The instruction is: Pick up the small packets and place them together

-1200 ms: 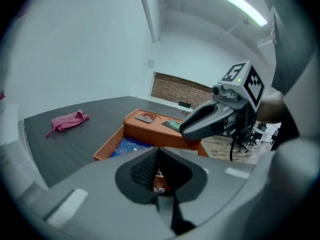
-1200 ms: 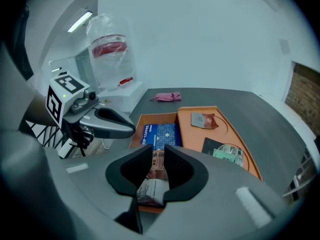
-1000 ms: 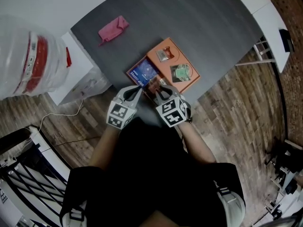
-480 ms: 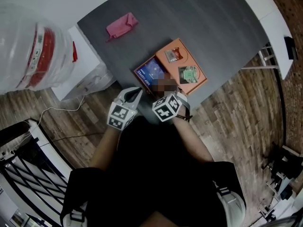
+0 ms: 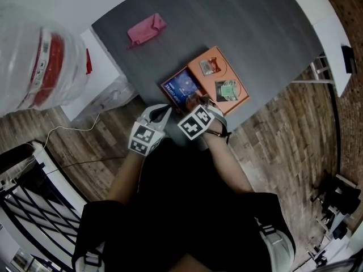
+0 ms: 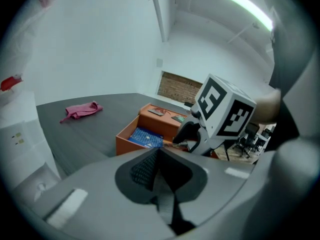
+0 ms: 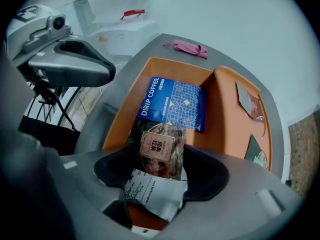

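1. The step in hand is judged to be the release. The tea packet (image 7: 161,149) lies in the sunken half of the box (image 7: 170,66). The right gripper (image 7: 160,171) is spread wide around it, with the pads clear of its sides. The jaws have just been opened and then drawn in slightly.
2. The left gripper (image 6: 157,156) is clamped together on nothing. It is held beside the right one, near the box's near corner.
3. The tea packet is found just short of the coffee packet (image 7: 174,104). Whether its far end touches or overlaps that packet's edge cannot be told.
4. A straight lift of the right gripper is called for next, so that the curled near end is not caught and dragged. After that, the clear packet (image 7: 248,101) and the green packet (image 7: 257,156) on the lid (image 7: 230,129) would probably have to be fetched.
5. The tea packet's long axis runs from the gripper toward the coffee packet, slightly tilted from that line. The labelled face is turned up and its top points toward the coffee packet. The near end is curled over, so the white printed back is shown.
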Action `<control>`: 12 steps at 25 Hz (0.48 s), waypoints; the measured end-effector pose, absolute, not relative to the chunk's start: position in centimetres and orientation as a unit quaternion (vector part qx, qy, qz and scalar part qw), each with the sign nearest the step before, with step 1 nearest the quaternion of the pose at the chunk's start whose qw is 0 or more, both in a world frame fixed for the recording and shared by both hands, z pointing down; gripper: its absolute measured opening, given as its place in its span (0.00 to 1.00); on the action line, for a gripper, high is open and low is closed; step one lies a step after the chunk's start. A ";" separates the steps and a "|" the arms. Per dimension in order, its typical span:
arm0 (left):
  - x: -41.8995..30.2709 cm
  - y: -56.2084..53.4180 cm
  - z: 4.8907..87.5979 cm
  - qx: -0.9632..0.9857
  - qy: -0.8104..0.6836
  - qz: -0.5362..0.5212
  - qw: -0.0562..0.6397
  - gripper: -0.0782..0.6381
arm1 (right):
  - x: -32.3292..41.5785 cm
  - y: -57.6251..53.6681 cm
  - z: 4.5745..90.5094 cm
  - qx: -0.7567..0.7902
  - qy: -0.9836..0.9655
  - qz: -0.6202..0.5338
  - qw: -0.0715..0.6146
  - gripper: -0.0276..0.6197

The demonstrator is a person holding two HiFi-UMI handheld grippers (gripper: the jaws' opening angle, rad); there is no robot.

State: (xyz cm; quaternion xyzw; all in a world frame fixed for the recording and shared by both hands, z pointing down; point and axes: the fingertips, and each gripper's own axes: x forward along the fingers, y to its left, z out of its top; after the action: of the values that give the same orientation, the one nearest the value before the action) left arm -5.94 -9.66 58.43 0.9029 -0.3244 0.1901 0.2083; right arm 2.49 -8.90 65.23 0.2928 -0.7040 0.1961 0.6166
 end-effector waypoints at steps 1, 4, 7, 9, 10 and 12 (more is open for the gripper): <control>-5.8 -9.6 58.5 0.903 -0.323 0.190 0.209 0.11 | 2.5 -8.9 65.3 0.287 -0.700 0.197 0.623 0.47; -5.6 -9.5 58.4 0.903 -0.321 0.191 0.212 0.11 | 2.6 -8.8 65.4 0.281 -0.687 0.206 0.637 0.47; -5.7 -9.5 58.4 0.900 -0.325 0.192 0.215 0.11 | 2.4 -8.5 65.6 0.275 -0.687 0.229 0.632 0.43; -5.8 -9.6 58.2 0.899 -0.328 0.192 0.217 0.11 | 2.2 -8.3 65.5 0.272 -0.697 0.246 0.616 0.39; -5.9 -9.7 58.2 0.899 -0.329 0.192 0.218 0.11 | 2.2 -8.3 65.4 0.273 -0.702 0.246 0.611 0.39; -6.0 -9.8 58.4 0.897 -0.330 0.194 0.218 0.11 | 2.1 -8.2 65.2 0.274 -0.711 0.238 0.603 0.37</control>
State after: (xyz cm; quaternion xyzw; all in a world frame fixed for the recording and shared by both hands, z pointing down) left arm -6.03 -9.75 58.38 0.8975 -0.3304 0.1943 0.2182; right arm 2.10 -8.20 65.22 0.2738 -0.7107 0.2385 0.6025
